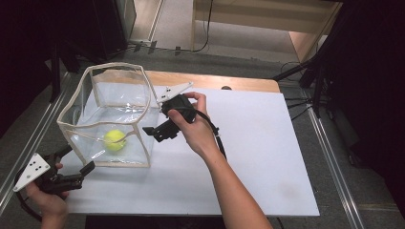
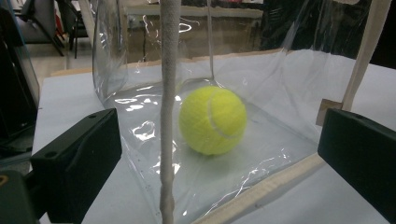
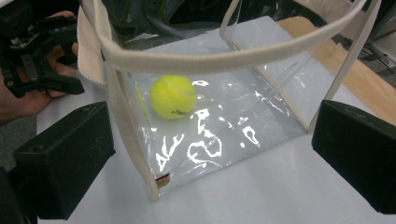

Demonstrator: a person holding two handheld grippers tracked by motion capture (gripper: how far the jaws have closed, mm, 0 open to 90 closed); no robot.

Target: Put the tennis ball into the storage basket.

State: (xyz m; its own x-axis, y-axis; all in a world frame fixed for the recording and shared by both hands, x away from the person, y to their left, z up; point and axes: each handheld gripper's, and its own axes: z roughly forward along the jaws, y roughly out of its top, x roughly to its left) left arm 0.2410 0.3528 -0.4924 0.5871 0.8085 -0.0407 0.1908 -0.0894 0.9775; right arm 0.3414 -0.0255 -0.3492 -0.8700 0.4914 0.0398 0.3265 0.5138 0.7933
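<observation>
1 clear bag (image 1: 119,102) stands at 10 o'clock on the table; 1 yellow ball (image 1: 114,140) sits inside it; 2 grippers, 1 at 8 o'clock (image 1: 76,167), 1 near the middle (image 1: 152,134).

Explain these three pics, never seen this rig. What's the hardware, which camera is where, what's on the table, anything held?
No robot here: a person holds a two-jaw claw in each hand. The high view looks down from above the person's side of the table. The left claw sits at the near left corner of a clear bag, and the right claw is by the bag's right side. The other two pictures come from cameras riding on each claw, looking along its black jaws. On the white table stands the clear plastic bag with cream edging, open at the top, and a yellow tennis ball lies inside it. Both claws are open, jaws wide apart, facing the bag. Neither holds anything.
</observation>
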